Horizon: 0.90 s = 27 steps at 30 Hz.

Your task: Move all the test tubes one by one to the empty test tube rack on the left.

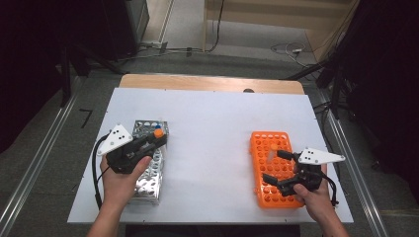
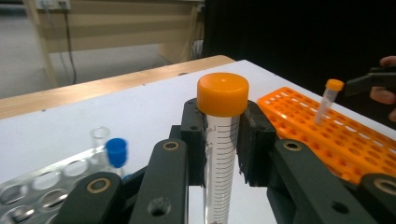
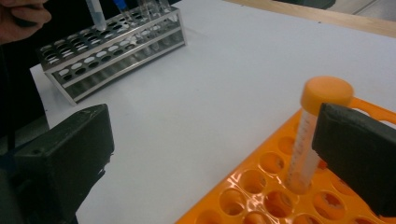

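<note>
Support: wooden table (image 1: 148,81), bare wood visible along the far edge.
Cover: white sheet (image 1: 212,128) spread over nearly the whole tabletop, lying flat.
On the sheet, left: metal rack (image 1: 148,185), long side running front to back, near the left edge.
On the sheet, right: orange rack (image 1: 264,148), also running front to back, near the right edge.
Spacing: racks well apart, bare white sheet between them.
Under the table: grey floor (image 1: 49,148).
</note>
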Tool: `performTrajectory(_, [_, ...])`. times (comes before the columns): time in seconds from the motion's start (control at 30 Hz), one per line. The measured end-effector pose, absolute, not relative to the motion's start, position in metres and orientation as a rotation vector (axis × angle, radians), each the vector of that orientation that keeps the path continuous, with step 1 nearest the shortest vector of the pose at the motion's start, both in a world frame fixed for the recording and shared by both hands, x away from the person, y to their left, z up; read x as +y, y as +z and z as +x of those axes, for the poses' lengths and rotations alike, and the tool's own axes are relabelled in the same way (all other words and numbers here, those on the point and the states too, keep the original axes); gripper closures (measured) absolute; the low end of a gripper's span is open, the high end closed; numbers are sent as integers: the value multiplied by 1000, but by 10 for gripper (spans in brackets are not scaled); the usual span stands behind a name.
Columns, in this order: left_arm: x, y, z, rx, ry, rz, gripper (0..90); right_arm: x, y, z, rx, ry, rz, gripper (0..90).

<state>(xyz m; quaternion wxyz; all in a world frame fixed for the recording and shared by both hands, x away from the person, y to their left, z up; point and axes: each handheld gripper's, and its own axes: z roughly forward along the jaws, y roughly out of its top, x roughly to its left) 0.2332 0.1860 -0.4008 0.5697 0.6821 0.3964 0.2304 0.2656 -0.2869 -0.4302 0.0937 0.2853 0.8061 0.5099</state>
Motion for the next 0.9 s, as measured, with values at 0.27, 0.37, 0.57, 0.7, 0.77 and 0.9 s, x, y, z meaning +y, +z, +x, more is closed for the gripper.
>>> performTrajectory(0.27, [199,-408,238,981,620,1564,750,-299,-433,270,2367,1505,889,0])
performTrajectory(0.37, [202,-412,239,995,647,1550,750,-302,-434,272,2359,1499,906,0])
performTrajectory(0.57, [203,-422,243,1019,654,1522,749,-311,-435,275,2341,1497,935,0])
performTrajectory(0.7, [199,-427,245,1028,651,1520,750,-316,-436,276,2333,1489,952,0])
performTrajectory(0.77, [198,-428,244,1025,655,1525,750,-317,-437,276,2330,1489,958,0])
performTrajectory(0.9, [196,-428,241,1022,673,1534,749,-317,-438,277,2332,1481,964,0])
